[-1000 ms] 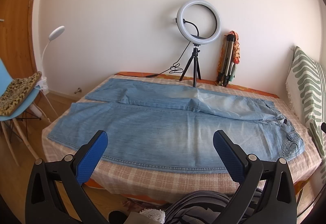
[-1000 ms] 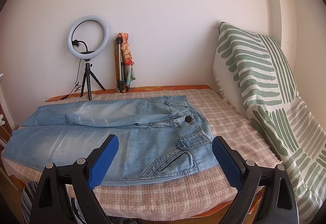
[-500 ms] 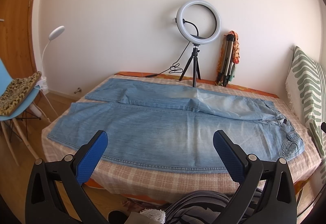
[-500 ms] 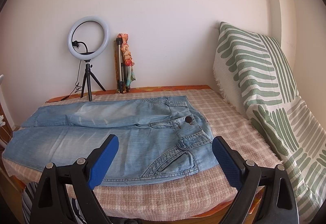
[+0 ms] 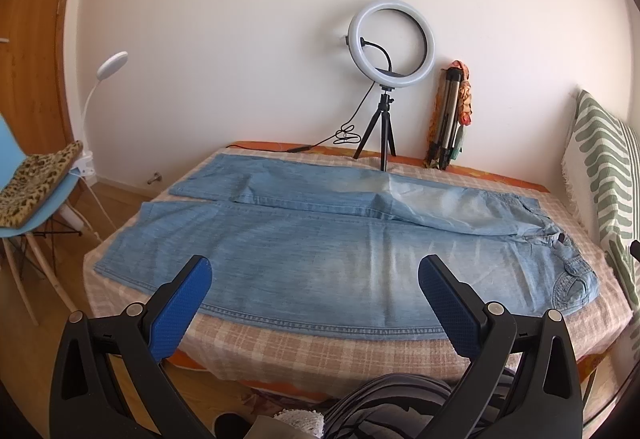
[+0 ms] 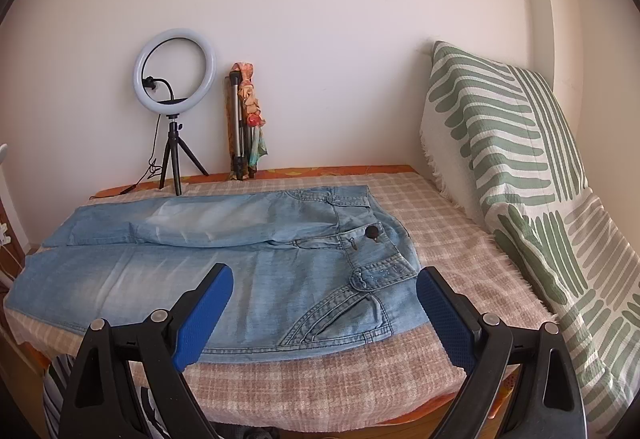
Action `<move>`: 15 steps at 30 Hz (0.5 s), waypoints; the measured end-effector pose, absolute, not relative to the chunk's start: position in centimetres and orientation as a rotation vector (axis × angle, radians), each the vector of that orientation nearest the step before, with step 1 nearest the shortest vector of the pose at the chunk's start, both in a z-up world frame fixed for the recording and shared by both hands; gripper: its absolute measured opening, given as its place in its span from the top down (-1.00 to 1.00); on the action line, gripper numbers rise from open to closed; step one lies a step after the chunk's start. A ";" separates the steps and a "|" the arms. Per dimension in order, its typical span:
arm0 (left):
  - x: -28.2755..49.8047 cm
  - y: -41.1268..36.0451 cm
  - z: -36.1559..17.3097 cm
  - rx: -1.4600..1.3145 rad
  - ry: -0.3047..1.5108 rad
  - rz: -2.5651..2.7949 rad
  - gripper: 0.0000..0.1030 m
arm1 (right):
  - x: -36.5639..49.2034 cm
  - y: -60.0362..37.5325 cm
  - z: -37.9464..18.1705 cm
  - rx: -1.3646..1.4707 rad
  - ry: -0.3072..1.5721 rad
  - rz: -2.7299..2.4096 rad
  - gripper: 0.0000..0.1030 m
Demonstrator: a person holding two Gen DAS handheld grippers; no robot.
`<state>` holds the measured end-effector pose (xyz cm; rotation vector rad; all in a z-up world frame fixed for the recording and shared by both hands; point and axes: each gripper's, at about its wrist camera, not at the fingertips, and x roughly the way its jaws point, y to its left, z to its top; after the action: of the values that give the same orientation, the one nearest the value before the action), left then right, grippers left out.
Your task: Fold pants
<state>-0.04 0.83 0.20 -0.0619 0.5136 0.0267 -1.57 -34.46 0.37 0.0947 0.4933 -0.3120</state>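
Observation:
Light blue jeans (image 5: 320, 247) lie flat and spread out on a bed with a checked cover (image 5: 304, 343), legs to the left, waist to the right. In the right wrist view the waist, button and pocket of the jeans (image 6: 352, 279) are nearest. My left gripper (image 5: 314, 271) is open and empty, held above the near edge of the bed over the near leg. My right gripper (image 6: 324, 279) is open and empty, held above the near edge by the waist end.
A ring light on a tripod (image 5: 390, 51) and a folded tripod (image 5: 448, 119) stand at the back by the wall. A green-striped cushion (image 6: 520, 167) leans at the right. A blue chair (image 5: 28, 191) and a white lamp (image 5: 108, 67) stand left of the bed.

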 end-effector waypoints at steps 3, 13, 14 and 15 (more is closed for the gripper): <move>-0.1 0.9 0.2 -0.060 0.511 0.032 -1.00 | -1.5 -34.3 0.3 0.093 0.494 -0.309 -0.84; 0.2 1.7 0.3 -0.056 0.515 0.041 -1.00 | -1.0 -34.1 0.3 0.089 0.495 -0.286 -0.84; 0.3 1.9 0.3 -0.059 0.517 0.037 -0.99 | -0.9 -34.1 0.4 0.086 0.493 -0.284 -0.84; 0.3 2.2 0.3 -0.058 0.516 0.036 -0.99 | -0.8 -34.1 0.4 0.085 0.492 -0.281 -0.84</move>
<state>0.31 2.15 0.33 -0.0580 0.5159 0.0358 -0.84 -34.12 0.43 0.0852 0.4918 -0.2808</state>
